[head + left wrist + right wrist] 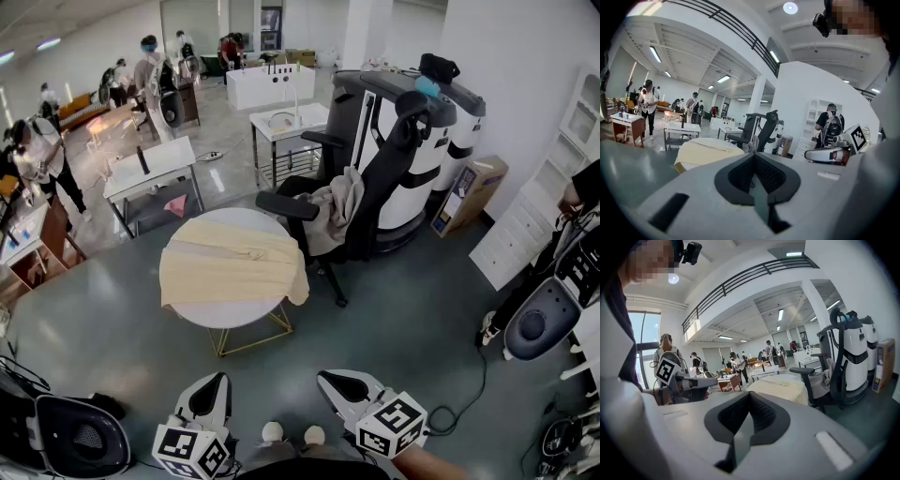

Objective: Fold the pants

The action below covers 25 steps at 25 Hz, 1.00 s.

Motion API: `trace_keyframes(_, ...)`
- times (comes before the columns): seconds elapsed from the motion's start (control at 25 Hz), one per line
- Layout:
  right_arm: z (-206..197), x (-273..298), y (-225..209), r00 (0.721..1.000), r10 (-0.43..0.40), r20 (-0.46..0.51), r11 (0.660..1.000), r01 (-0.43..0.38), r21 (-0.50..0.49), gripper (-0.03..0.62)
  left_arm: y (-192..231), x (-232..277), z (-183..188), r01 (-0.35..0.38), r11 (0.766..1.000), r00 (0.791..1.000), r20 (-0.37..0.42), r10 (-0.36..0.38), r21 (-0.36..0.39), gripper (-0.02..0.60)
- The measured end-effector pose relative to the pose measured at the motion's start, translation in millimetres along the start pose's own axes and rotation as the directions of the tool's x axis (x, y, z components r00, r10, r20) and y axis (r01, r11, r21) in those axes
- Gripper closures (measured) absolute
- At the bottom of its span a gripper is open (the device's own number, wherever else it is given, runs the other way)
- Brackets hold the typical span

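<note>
Pants (pixel 230 262): cream, folded flat on round white worktop (pixel 225 314).
Left tongs (pixel 208 397): closed, empty, well short of worktop.
Right tongs (pixel 339 386): closed, empty, alongside.

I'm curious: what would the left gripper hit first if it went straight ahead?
Probably the pants draped over the table; nothing seems to stand between, but depth is unclear.

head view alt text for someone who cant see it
Cream pants lie spread over a small round table, a black office chair beside it. The left gripper and right gripper, both shut and empty, show at the bottom edge.
</note>
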State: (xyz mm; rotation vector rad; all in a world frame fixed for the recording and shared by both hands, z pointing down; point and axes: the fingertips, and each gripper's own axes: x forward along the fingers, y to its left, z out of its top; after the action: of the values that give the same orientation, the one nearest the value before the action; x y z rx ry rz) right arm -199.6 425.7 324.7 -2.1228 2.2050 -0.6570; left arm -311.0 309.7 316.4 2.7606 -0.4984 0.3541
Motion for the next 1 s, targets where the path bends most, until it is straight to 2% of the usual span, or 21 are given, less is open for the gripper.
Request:
trace_keyframes(0.2, -6, 1, 3, 1.0, 0.002, -0.015, 1.0, -0.002, 0.012, 0.599, 4, 2, -4, -0.003, 1.0, 1.0, 0.019, 0.003, -0.002, 0.58)
trace_keyframes(0.36, -16, 1, 7, 1.0, 0.01, -0.026, 1.0, -0.01, 0.015, 0.599, 4, -1, -13, -0.005, 1.0, 1.0, -0.005, 0.005, -0.02, 0.58)
trace_keyframes(0.6, -11, -1, 10, 0.996, 0.085, 0.038, 0.996, -0.086, 0.009, 0.597, 1, 4, -13, 0.003, 0.999, 1.0, 0.03, -0.001, -0.046, 0.58)
trace_keyframes(0.84, -13, -11, 4, 0.991, 0.131, 0.032, 0.991, -0.13, -0.024, 0.597, -12, 13, -17, 0.009, 0.998, 0.998, 0.068, -0.004, -0.067, 0.578)
trace_keyframes(1.0, -19, -13, 0, 0.984, 0.176, 0.026, 0.984, -0.176, -0.025, 0.597, -16, 16, -22, -0.02, 0.999, 0.997, 0.067, 0.022, -0.042, 0.578)
